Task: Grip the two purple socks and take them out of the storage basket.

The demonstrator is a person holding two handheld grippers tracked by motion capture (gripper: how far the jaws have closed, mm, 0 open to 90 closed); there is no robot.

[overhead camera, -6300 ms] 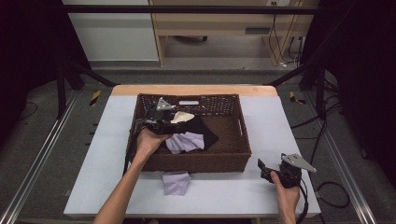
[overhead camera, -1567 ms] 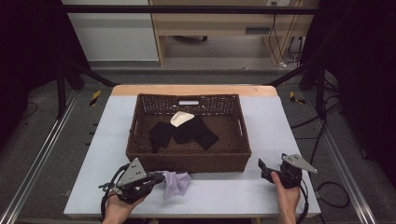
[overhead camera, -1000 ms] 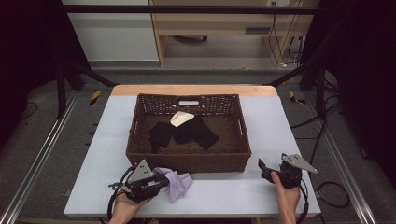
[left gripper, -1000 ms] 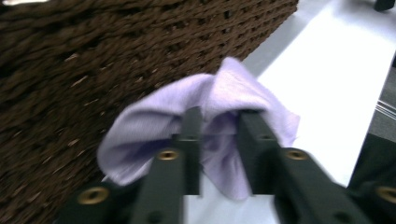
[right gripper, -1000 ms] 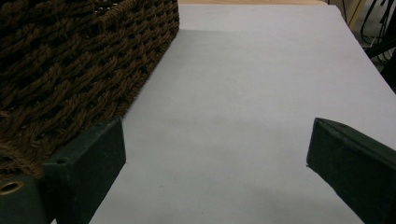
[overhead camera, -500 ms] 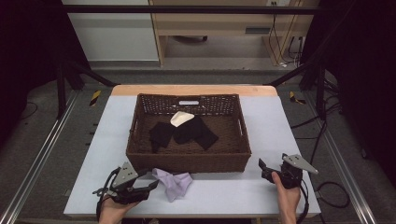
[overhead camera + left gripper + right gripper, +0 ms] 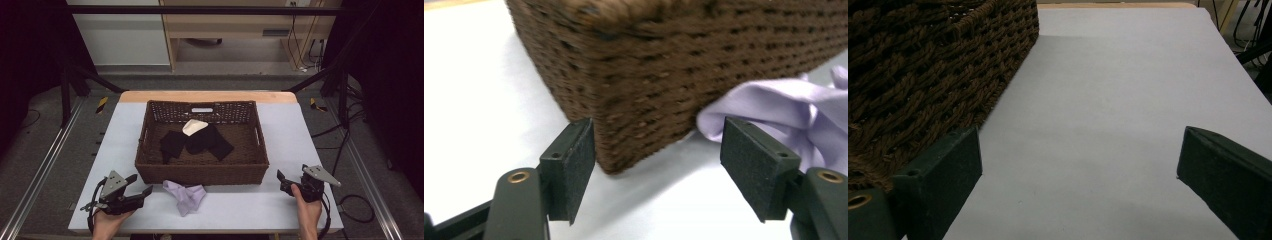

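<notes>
A dark brown wicker basket stands mid-table and holds black cloths and a small cream cloth. A crumpled lavender cloth lies on the table against the basket's front wall. My left gripper rests open at the front left, a short way left of that cloth. In the left gripper view the gripper faces the basket's corner, with the lavender cloth beyond the right jaw and nothing between the jaws. My right gripper sits open at the front right, empty, beside the basket.
The white table top has bare strips left and right of the basket. The table's front edge runs just below both hands. Black frame struts and cables stand off the table's sides.
The lavender cloth went from the basket to the table in front of it. My left gripper let it go and drew back to the left. The right gripper stayed still.
</notes>
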